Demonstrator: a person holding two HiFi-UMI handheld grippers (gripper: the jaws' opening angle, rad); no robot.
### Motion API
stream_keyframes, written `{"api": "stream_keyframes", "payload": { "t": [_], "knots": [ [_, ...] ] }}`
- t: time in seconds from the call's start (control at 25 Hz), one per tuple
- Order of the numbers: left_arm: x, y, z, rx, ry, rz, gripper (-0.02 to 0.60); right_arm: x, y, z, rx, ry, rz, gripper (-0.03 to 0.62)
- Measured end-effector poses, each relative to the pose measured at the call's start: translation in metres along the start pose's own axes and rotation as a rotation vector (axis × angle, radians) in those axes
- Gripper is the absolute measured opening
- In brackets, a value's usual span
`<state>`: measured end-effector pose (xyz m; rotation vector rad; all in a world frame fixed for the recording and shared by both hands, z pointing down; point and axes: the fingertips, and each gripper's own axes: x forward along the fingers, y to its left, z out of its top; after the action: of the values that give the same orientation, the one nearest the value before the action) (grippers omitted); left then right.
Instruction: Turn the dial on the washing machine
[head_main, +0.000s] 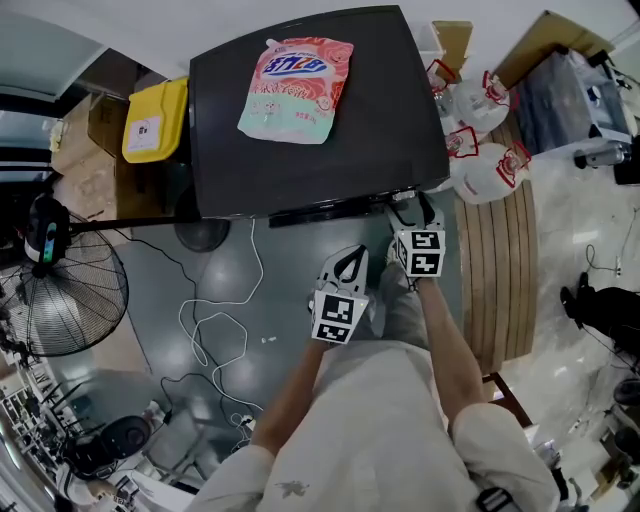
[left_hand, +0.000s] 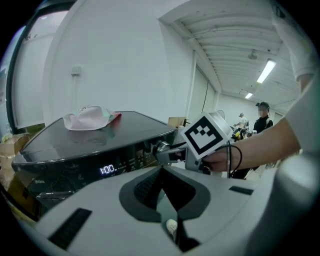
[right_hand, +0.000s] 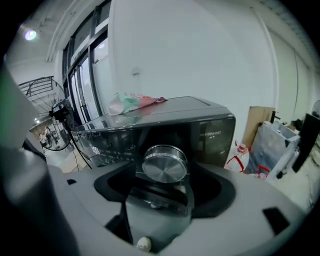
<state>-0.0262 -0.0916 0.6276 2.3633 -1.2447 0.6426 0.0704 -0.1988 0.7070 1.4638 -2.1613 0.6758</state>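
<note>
R claw (head_main: 412, 206) closed on dial (right_hand: 165, 162), a round brushed-metal knob toward R end of washing machine's (head_main: 385, 120) glossy black front panel, just under top's front edge. L claw (head_main: 349, 264) shut, empty, held off panel, open grey floor (head_main: 150, 290) below. Display (left_hand: 108, 169) reads 1:00. Soft detergent pouch (head_main: 297, 88) lies flat on smooth dark top, away from front edge. Slatted wood board (head_main: 495, 290) just R of machine. White cable (head_main: 215, 335) loose on floor to L.

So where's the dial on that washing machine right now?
The dial sits near the right end of the front panel of the washing machine, between the jaws of the right tongs.
</note>
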Motion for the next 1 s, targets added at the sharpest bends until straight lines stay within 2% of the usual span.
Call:
{"api": "stream_keyframes", "payload": {
  "t": [0.12,0.36,1.0],
  "knots": [
    [-0.0005,-0.0005,-0.0005,-0.001,0.000,0.002,0.012,0.0018,-0.0026,0.0006,0.016,0.000,-0.017,0.281],
    [0.0001,-0.0022,0.0007,-0.003,0.000,0.005,0.012,0.0022,-0.0027,0.0014,0.076,0.006,0.017,0.279],
    [-0.0017,-0.0013,-0.0018,-0.004,0.002,0.005,0.012,0.0020,-0.0045,0.0029,0.387,-0.025,0.159,0.278]
  ]
}}
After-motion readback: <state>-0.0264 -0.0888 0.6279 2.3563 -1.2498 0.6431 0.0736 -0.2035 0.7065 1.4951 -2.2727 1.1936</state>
